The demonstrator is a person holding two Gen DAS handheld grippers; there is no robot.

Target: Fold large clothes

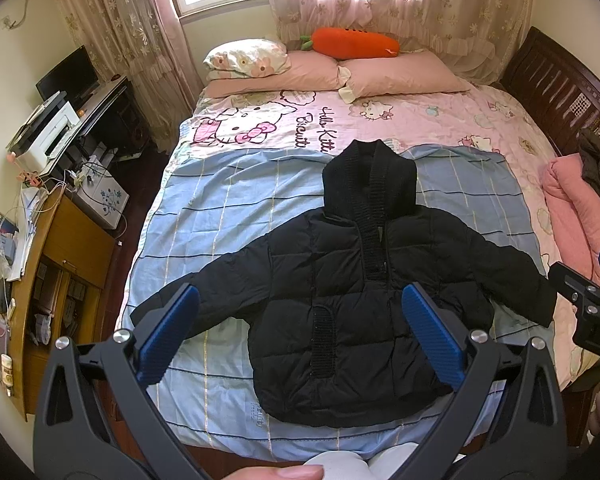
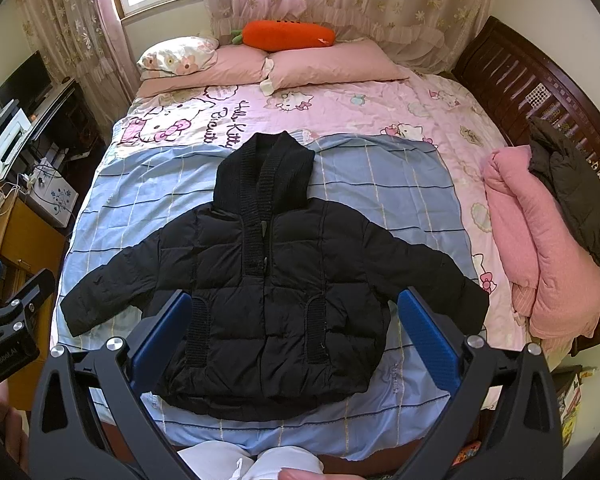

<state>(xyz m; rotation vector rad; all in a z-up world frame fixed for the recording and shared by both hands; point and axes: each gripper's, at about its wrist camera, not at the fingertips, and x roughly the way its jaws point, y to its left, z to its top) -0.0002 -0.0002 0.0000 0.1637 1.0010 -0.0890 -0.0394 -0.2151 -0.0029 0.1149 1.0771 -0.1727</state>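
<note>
The bed (image 2: 420, 184), soft and covered by a thin blue checked sheet (image 1: 228, 200), may let a pinch gather sheet along with garment. The black quilted jacket (image 2: 276, 280) lies flat beyond both sets of fingers, front up, sleeves spread, knitted hood (image 2: 260, 168) extended away; its puffy, slick shell is likely to spring open or slide after a fold. Left gripper (image 1: 300, 332) and right gripper (image 2: 294, 332) are spread wide, holding nothing.
</note>
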